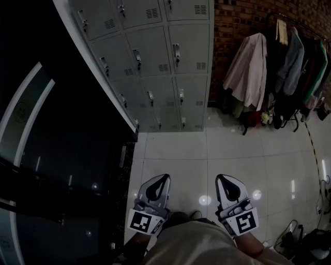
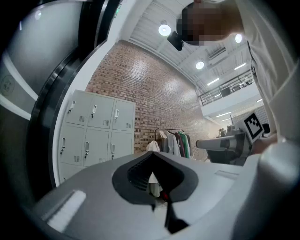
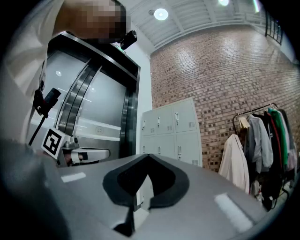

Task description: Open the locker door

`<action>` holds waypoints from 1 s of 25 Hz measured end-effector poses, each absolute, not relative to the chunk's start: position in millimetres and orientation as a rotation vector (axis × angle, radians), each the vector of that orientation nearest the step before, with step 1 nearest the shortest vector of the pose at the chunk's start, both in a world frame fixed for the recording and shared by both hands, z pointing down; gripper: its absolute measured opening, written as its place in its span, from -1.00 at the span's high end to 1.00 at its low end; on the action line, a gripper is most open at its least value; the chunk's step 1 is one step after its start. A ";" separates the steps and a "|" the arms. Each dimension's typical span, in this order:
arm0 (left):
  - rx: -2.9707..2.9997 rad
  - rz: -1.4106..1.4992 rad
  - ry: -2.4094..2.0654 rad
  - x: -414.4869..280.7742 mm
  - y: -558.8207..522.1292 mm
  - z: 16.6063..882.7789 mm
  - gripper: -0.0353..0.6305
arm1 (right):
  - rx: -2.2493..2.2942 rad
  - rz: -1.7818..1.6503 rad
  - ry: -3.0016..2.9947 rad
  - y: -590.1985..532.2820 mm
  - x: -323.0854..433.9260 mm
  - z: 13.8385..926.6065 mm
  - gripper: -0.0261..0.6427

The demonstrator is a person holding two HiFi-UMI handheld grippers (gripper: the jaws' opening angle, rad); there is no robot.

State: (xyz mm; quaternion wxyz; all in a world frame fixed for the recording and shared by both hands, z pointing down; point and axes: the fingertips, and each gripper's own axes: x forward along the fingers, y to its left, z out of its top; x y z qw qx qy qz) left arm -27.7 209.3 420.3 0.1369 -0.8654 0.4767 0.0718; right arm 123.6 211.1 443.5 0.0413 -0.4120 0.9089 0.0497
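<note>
2 grippers hang side by side above the tiled floor [image 1: 269, 155]: the left gripper [image 1: 161, 179] and the right gripper [image 1: 223, 179], each with jaws pressed together on nothing. Well ahead, the grey lockers [image 1: 165, 62] stand against the brick wall [image 1: 248, 15], every visible door closed, with a clothes rack [image 1: 289, 57] to their right.
</note>
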 end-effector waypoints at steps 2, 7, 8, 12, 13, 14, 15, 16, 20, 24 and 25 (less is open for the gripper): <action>-2.524 0.175 1.387 -21.2 204.5 428.9 0.82 | -1.238 0.136 2.759 204.9 129.4 443.9 0.92; -2.534 0.132 1.408 -22.4 188.5 437.7 0.89 | -1.195 0.132 2.711 183.5 125.5 438.4 0.92; -2.546 0.111 1.426 -26.0 185.3 441.5 0.89 | -1.179 0.125 2.694 179.1 122.3 436.3 0.92; -2.480 0.196 1.431 -39.5 153.8 439.1 0.89 | -1.131 0.112 2.663 149.4 109.9 433.8 0.87; -2.481 0.192 1.445 -43.4 141.2 441.8 0.89 | -1.129 0.105 2.673 137.9 106.0 436.3 0.92; -2.487 0.191 1.451 -46.5 128.0 444.4 0.89 | -1.145 0.079 2.717 125.6 102.8 447.4 0.92; -2.494 0.196 1.447 -48.6 114.8 446.5 0.89 | -1.162 0.054 2.758 113.1 100.0 458.5 0.92; -2.499 0.205 1.435 -50.1 102.0 447.7 0.89 | -1.172 0.040 2.777 100.9 97.1 465.4 0.91; -2.512 0.225 1.390 -61.2 38.6 451.2 0.89 | -1.188 0.006 2.779 40.2 79.0 474.1 0.92; -2.525 0.245 1.359 -79.6 -53.8 453.5 0.89 | -1.180 0.020 2.771 -50.0 54.8 476.7 0.82; -2.526 0.238 1.359 -86.0 -75.7 454.9 0.89 | -1.175 0.021 2.777 -72.3 47.3 477.6 0.84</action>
